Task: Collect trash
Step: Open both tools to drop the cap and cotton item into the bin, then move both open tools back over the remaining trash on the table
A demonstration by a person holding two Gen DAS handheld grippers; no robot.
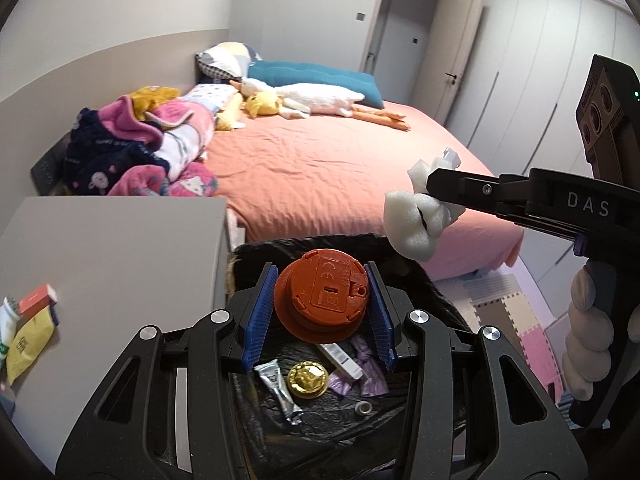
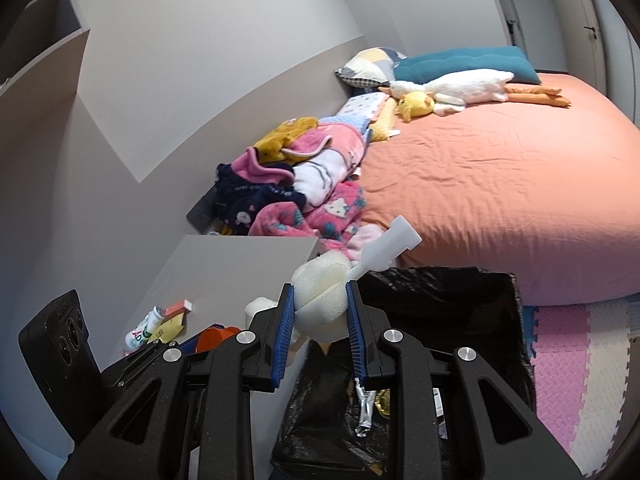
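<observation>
My left gripper (image 1: 320, 312) is shut on a round orange plastic piece (image 1: 322, 298) and holds it above the open black trash bag (image 1: 432, 420). In the bag lie a silver tube (image 1: 276, 390), a gold disc (image 1: 308, 380) and purple wrappers (image 1: 366, 376). My right gripper (image 2: 318, 322) is shut on a white foam sponge (image 2: 320, 304) with a white plastic handle (image 2: 390, 250), over the bag's near left rim (image 2: 440, 280). In the left wrist view the right gripper (image 1: 434, 196) comes in from the right with the sponge (image 1: 414, 220).
A grey nightstand (image 1: 112, 264) left of the bag carries a small orange box (image 1: 38, 299), a yellow packet (image 1: 26, 346) and a white tube (image 1: 8, 326). Behind is a bed with an orange sheet (image 1: 320, 168), blankets and plush toys. Foam floor mats (image 2: 580, 344) lie right.
</observation>
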